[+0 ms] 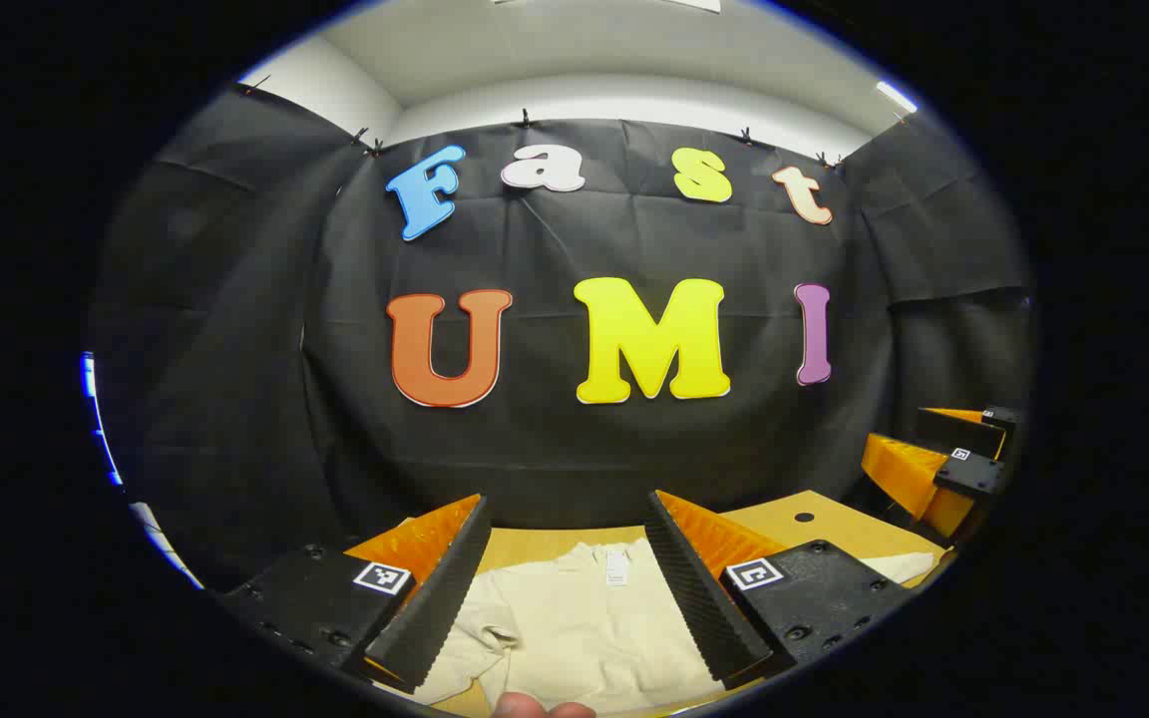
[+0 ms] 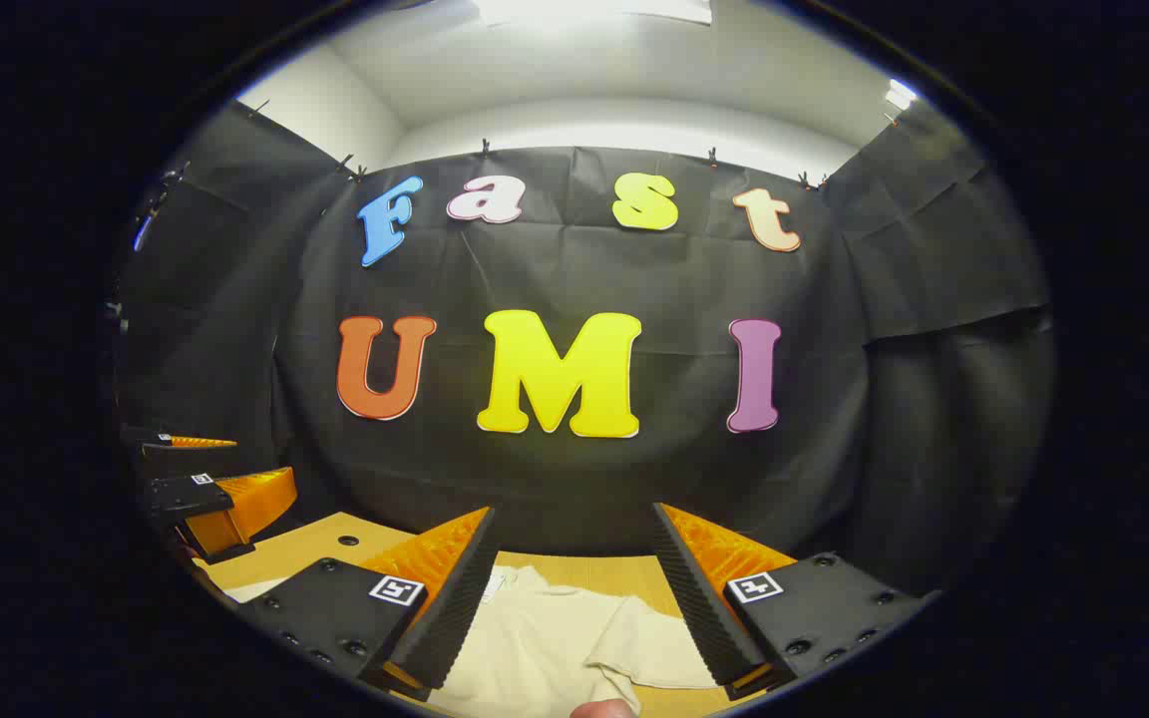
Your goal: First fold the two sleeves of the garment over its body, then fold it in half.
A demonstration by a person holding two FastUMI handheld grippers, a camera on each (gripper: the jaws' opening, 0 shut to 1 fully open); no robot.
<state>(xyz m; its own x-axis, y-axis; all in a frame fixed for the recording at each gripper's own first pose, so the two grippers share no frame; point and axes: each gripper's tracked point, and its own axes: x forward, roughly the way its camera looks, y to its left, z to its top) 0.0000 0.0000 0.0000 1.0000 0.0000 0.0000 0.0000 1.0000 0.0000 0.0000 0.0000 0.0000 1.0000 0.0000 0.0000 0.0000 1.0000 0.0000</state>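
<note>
**Cream garment flat on the counter, both hand-held grippers raised and spread**

The cream garment [image 1: 574, 628] lies spread on the wooden counter [image 1: 834, 529], below and between the fingers of both grippers. In the left gripper view its neck faces the booth's wall, and a small white neck label [image 1: 616, 568] sits there; its print is too small to read. A sleeve [image 1: 470, 648] bunches at the garment's lower left in that view. In the right gripper view the garment [image 2: 545, 638] shows another sleeve [image 2: 649, 643] lying out toward the right, with its cloth slightly rumpled.

The left hand-held gripper [image 1: 568, 588] hangs above the garment with its fingers well apart, touching nothing. The right hand-held gripper [image 2: 573, 598] likewise hangs above the cloth, fingers wide apart and holding nothing. Each finger block carries a small square black-and-white marker [image 1: 382, 576], a coded pattern with no readable words.

A small round hole [image 1: 803, 518] pierces the counter near its far edge. A fingertip [image 1: 525, 706] of the person shows at the bottom edge of the left gripper view. Behind the counter hangs the black cloth wall [image 1: 235, 399], clipped at its top beneath a white ceiling [image 1: 614, 50].
</note>
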